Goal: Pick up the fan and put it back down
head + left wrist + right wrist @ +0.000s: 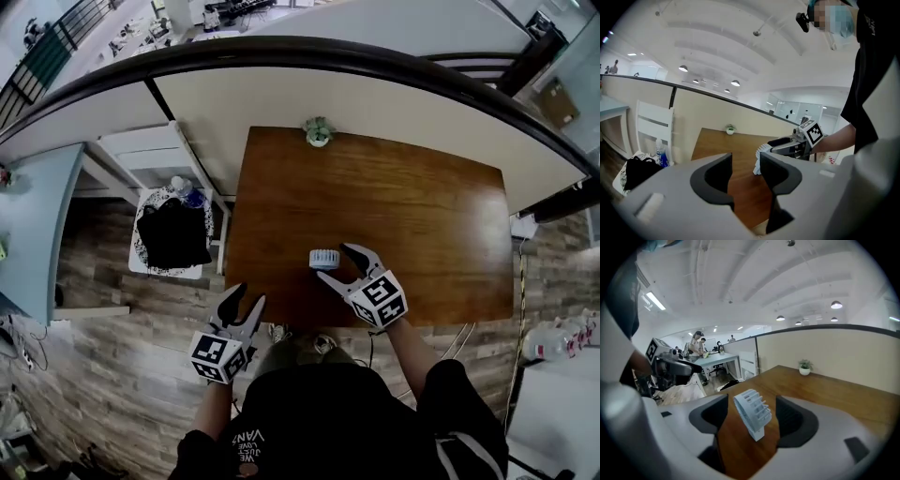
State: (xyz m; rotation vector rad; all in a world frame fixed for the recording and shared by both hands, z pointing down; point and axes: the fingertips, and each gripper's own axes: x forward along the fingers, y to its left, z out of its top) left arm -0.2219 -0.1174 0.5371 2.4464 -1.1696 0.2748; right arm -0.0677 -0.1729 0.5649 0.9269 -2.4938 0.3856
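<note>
Brown wooden table [422,216] with a small potted plant [319,132] at its far edge, backed by a curved cream partition [375,103] with a dark top rail; wood-plank floor [112,375]; white chair [131,148] holding a black bag [171,234]; white ceiling [740,37] with recessed lights [683,68].

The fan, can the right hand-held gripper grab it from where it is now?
Probably yes. The fan stands on the table between the open jaws of the right hand-held gripper, with gaps on both sides and nothing in the way.
</note>
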